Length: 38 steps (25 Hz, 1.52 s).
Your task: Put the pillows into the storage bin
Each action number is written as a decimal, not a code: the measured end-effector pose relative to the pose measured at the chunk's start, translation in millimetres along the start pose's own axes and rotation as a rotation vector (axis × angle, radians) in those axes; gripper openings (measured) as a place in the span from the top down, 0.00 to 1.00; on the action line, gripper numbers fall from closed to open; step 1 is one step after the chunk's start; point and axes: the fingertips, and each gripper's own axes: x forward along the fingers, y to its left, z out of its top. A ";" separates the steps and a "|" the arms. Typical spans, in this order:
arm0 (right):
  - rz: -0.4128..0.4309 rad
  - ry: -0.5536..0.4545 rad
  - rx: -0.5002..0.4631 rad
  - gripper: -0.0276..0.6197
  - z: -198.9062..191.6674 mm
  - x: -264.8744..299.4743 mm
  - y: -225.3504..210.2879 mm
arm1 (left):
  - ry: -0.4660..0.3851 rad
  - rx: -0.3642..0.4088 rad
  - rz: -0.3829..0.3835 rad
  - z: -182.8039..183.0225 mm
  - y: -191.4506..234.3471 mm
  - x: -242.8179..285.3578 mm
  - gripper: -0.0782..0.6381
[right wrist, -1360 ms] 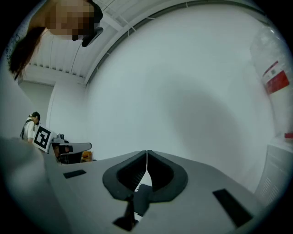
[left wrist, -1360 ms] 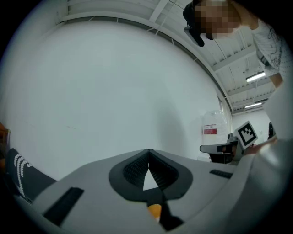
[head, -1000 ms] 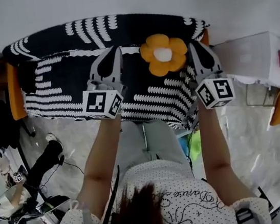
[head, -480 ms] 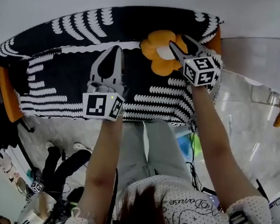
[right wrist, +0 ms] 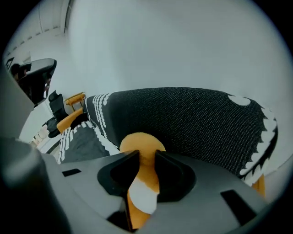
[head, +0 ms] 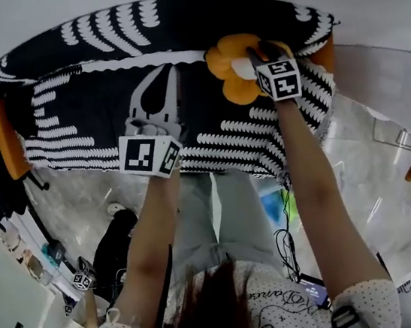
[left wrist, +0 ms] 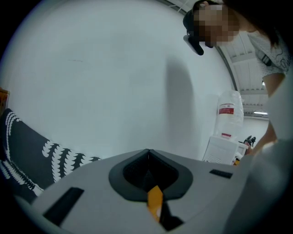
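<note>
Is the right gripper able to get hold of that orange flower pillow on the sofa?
Most likely yes. The flower pillow sits between the jaws of the right gripper, which are closing on it, and nothing on the sofa blocks it.

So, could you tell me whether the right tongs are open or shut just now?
Closing on the orange flower-shaped plush pillow: the right tongs have a petal filling the gap, touching both jaws.
</note>
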 end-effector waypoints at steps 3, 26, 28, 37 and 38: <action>0.026 -0.015 0.006 0.90 1.0 -9.0 9.1 | 0.001 0.001 -0.002 0.7 0.0 -2.9 0.88; -0.191 -0.563 -0.032 0.93 194.1 -341.7 123.6 | -0.120 0.114 -0.144 158.0 -22.9 -92.4 0.88; -0.224 -0.606 -0.046 0.93 210.5 -369.3 136.2 | -0.137 0.131 -0.180 175.3 -28.1 -101.6 0.88; -0.325 -0.733 -0.027 0.93 236.8 -438.8 172.9 | -0.197 0.161 -0.293 220.4 -38.1 -125.7 0.88; -0.338 -0.739 -0.022 0.93 234.5 -443.6 176.5 | -0.196 0.167 -0.312 220.1 -41.0 -126.8 0.89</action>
